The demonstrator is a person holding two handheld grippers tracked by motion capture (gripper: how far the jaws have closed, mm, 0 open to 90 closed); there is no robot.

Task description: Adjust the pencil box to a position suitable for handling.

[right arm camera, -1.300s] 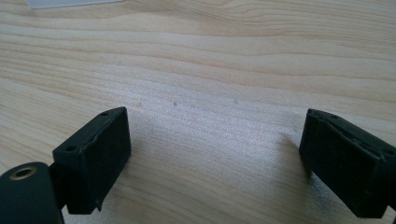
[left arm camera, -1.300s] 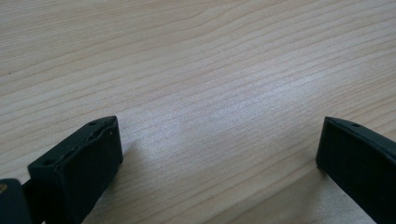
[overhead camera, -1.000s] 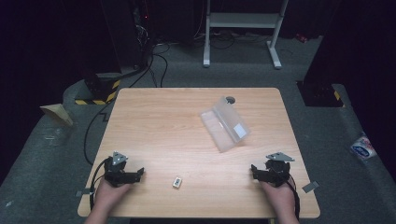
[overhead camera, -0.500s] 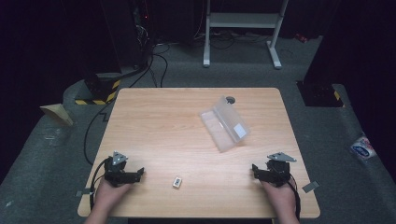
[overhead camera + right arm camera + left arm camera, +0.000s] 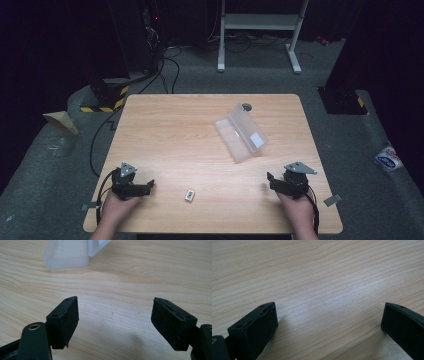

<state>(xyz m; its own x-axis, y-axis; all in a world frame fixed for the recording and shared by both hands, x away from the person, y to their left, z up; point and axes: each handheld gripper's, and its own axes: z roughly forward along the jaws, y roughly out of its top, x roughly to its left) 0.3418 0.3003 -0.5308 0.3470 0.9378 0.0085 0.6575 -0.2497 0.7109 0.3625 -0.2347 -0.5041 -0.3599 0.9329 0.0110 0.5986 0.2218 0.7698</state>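
Open clear case [image 5: 241, 132], small block [image 5: 189, 195]

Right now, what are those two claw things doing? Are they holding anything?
Left gripper: jaws open, holding nothing, over the bare table.
Right gripper: jaws open, holding nothing; clear plastic box lies ahead.

On the table [image 5: 165, 130], a clear box [image 5: 240, 131] lies beyond a small block [image 5: 189, 195].

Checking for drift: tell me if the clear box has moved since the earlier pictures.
No. The clear box lies at the same spot beside the table's hole, by the far edge.
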